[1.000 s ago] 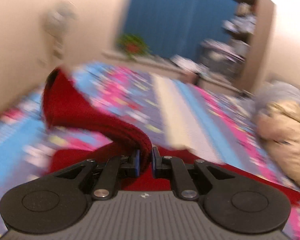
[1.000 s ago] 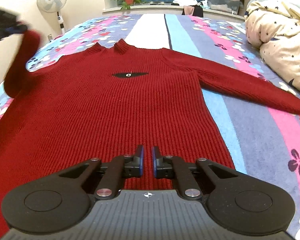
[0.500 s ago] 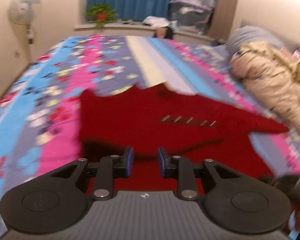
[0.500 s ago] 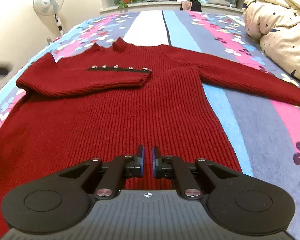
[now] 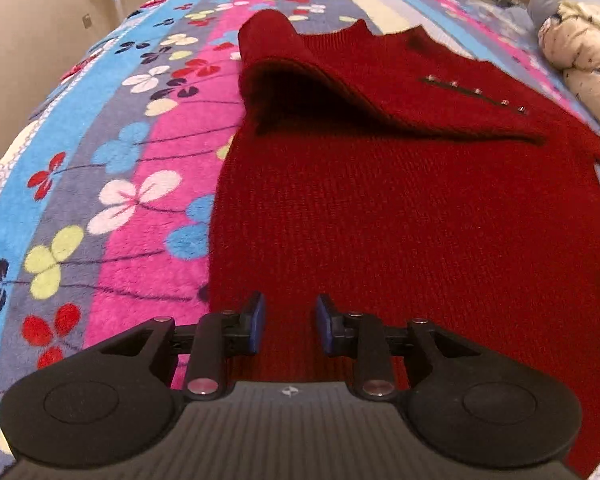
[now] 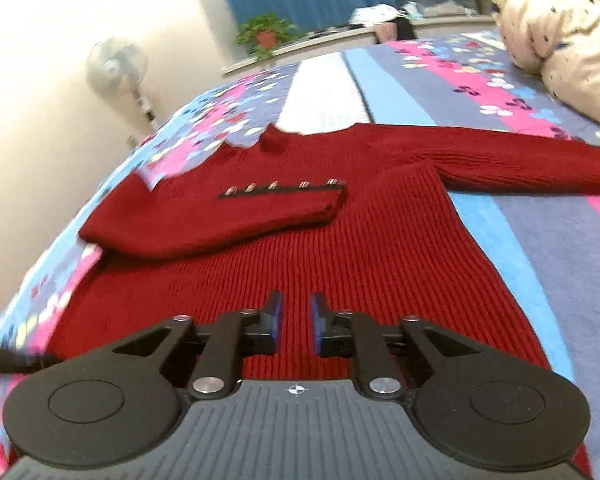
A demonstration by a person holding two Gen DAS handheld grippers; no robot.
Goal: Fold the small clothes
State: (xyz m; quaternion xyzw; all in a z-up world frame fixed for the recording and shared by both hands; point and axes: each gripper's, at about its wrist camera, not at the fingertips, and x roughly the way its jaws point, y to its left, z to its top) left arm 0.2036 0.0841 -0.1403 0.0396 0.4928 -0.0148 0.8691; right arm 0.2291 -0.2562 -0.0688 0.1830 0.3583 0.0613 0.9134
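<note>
Left hand-held gripper (image 5: 288, 322) released sweater (image 5: 400, 208), now open.

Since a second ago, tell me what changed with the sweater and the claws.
The left claw let go of the left sleeve, which it had held raised; the sleeve now lies folded across the sweater chest. That claw drew back to the hem, open. The right claw opened slightly. The right sleeve stayed stretched out on the blanket.

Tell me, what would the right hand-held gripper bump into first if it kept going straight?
Probably the red sweater: the right hand-held gripper is open over its ribbed body. Further along lies the folded sleeve, though depth is hard to judge.
</note>
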